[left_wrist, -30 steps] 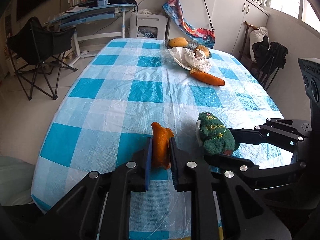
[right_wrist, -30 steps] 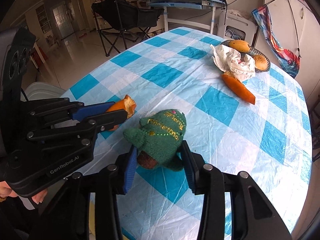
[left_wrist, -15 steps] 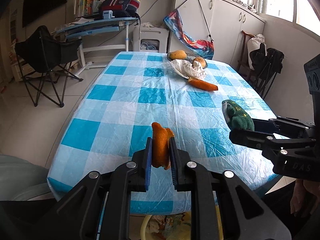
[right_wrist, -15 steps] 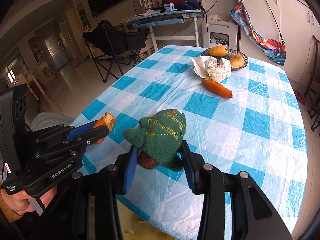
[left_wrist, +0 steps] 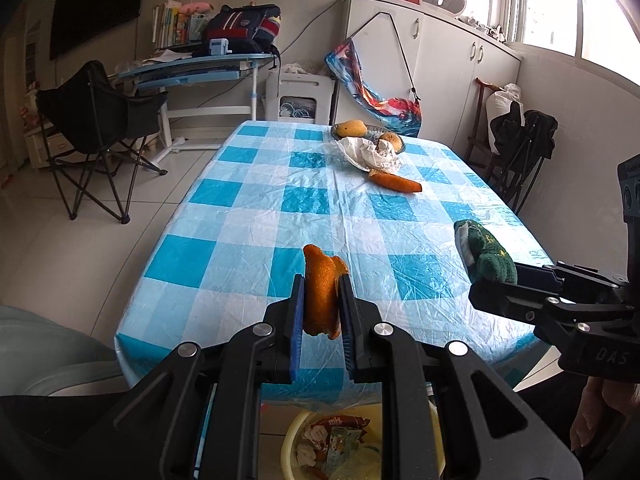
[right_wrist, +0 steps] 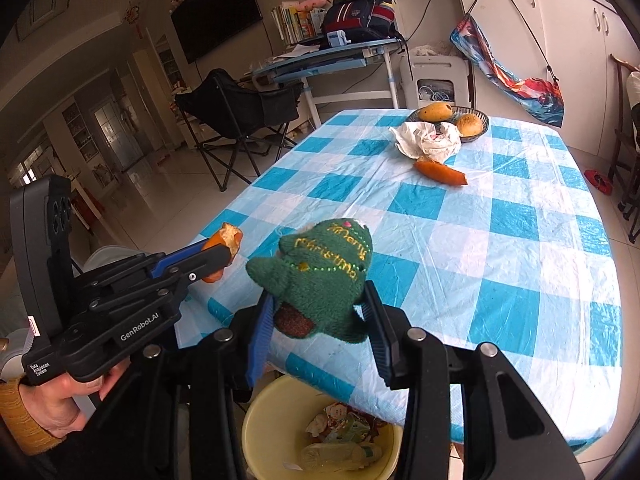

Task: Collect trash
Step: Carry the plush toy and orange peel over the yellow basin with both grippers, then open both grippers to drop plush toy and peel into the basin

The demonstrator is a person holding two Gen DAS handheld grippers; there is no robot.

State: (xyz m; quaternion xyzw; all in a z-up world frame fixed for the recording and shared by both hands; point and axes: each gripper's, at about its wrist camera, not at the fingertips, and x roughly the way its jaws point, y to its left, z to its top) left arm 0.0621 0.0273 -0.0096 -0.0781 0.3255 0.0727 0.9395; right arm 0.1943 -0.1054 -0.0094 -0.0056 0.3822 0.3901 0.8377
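Note:
My left gripper (left_wrist: 320,304) is shut on an orange peel (left_wrist: 320,292), held upright between the blue pads above the near table edge. The same peel (right_wrist: 224,244) shows at the left in the right wrist view. My right gripper (right_wrist: 320,320) is shut on a green plush Christmas tree (right_wrist: 320,276) with gold lettering; that plush tree (left_wrist: 484,256) appears at the right of the left wrist view. Below both, past the table edge, stands a yellow bin (right_wrist: 260,432) holding wrappers and a bottle; in the left wrist view the bin (left_wrist: 292,440) shows between my fingers.
The table wears a blue and white checked cover (left_wrist: 304,200). At its far end lie a carrot (left_wrist: 396,182), crumpled white paper (left_wrist: 372,152) and a fruit bowl (right_wrist: 476,120). A black folding chair (left_wrist: 92,120) stands left, another (left_wrist: 524,136) right. A hand (right_wrist: 60,404) holds the left gripper.
Both grippers have drawn back from the table and risen slightly, each still gripping its item. The near table edge and the yellow bin have come into view below them.

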